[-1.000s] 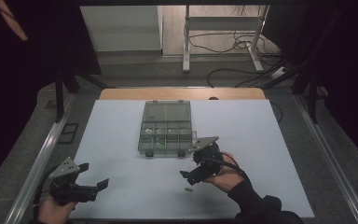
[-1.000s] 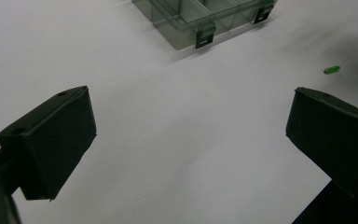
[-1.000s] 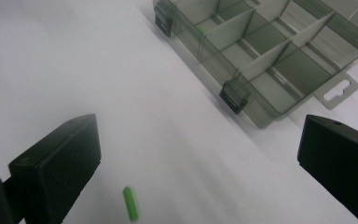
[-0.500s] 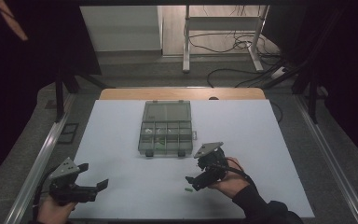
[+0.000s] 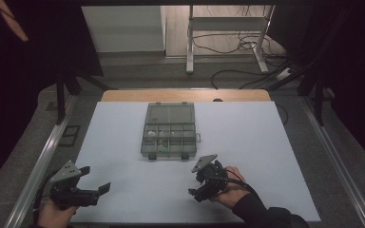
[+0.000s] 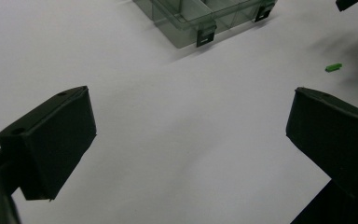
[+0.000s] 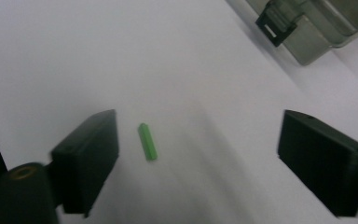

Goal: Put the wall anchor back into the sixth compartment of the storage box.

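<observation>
From above we see the white table (image 5: 266, 142) with a clear compartment box (image 5: 168, 130) lying open near its middle, lid back, and both our grippers at the near edge: the left gripper (image 5: 102, 190) off at the near left corner, the right gripper (image 5: 195, 194) just in front of the box's near right corner. From up there the small green stick is too small to make out; the right gripper view brings it close: the green stick (image 7: 148, 141) lies flat on the white surface between our two black jaws, just beside the left one and well apart from the other, touching neither. The right gripper's jaws have just been closing, yet remain released around the stick. The left gripper view catches what the other misses, the stick (image 6: 333, 67) seen from the side, with the box's front latches (image 6: 205, 36) beyond. Our left gripper (image 6: 186, 135) has its jaws spread wide over bare table
</observation>
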The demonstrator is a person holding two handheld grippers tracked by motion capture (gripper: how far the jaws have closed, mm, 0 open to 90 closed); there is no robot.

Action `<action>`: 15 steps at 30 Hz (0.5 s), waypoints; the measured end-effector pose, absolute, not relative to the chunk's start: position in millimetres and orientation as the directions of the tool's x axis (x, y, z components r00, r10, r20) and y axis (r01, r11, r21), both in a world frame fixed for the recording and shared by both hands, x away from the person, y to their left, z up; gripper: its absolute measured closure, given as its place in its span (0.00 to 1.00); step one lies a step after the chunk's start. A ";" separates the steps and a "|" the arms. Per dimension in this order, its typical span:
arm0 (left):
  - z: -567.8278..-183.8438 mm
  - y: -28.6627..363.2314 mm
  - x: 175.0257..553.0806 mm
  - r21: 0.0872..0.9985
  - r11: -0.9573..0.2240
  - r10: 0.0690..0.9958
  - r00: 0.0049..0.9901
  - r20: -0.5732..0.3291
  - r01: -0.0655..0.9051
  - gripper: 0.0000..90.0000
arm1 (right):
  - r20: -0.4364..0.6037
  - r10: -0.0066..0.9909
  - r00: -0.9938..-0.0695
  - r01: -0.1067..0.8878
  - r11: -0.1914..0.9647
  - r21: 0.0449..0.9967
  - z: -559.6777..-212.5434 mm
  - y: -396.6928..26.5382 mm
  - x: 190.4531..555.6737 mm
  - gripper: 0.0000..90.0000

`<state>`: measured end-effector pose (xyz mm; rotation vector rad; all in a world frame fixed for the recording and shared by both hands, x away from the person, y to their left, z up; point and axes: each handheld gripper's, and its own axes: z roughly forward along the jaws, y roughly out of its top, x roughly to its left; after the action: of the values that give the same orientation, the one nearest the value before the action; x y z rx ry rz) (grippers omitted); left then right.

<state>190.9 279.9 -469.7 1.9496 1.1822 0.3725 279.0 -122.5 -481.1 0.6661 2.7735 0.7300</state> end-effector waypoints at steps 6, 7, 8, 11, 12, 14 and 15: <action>-469.7 279.5 191.0 0.761 -0.238 0.842 0.519 -0.148 0.604 0.02 | -0.053 0.459 -0.887 0.379 0.789 0.483 -487.8 -118.8 280.0 0.30; -469.7 279.5 191.0 0.760 -0.239 0.842 0.519 -0.148 0.604 0.02 | -0.036 0.451 -0.892 0.383 0.794 0.473 -490.5 -116.8 281.7 0.35; -469.8 279.6 191.0 0.760 -0.238 0.842 0.518 -0.149 0.605 0.02 | -0.030 0.445 -0.895 0.382 0.799 0.465 -491.8 -115.8 282.3 0.39; -469.8 279.6 191.0 0.760 -0.237 0.842 0.518 -0.150 0.605 0.02 | -0.009 0.429 -0.903 0.381 0.810 0.446 -494.0 -114.0 283.5 0.46; -469.9 279.6 191.0 0.760 -0.237 0.842 0.518 -0.150 0.605 0.02 | 0.001 0.405 -0.914 0.366 0.825 0.431 -495.9 -112.3 283.1 0.53; -469.8 279.6 191.0 0.759 -0.238 0.842 0.518 -0.149 0.606 0.02 | 0.003 0.386 -0.922 0.353 0.839 0.414 -497.6 -110.5 282.0 0.60; -469.8 279.6 191.0 0.759 -0.238 0.842 0.518 -0.149 0.606 0.02 | 0.003 0.386 -0.922 0.353 0.839 0.414 -497.6 -110.5 282.0 0.60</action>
<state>191.0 279.6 -469.8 1.9529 1.1840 0.3722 282.0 -110.5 -497.6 0.5907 2.9353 0.6377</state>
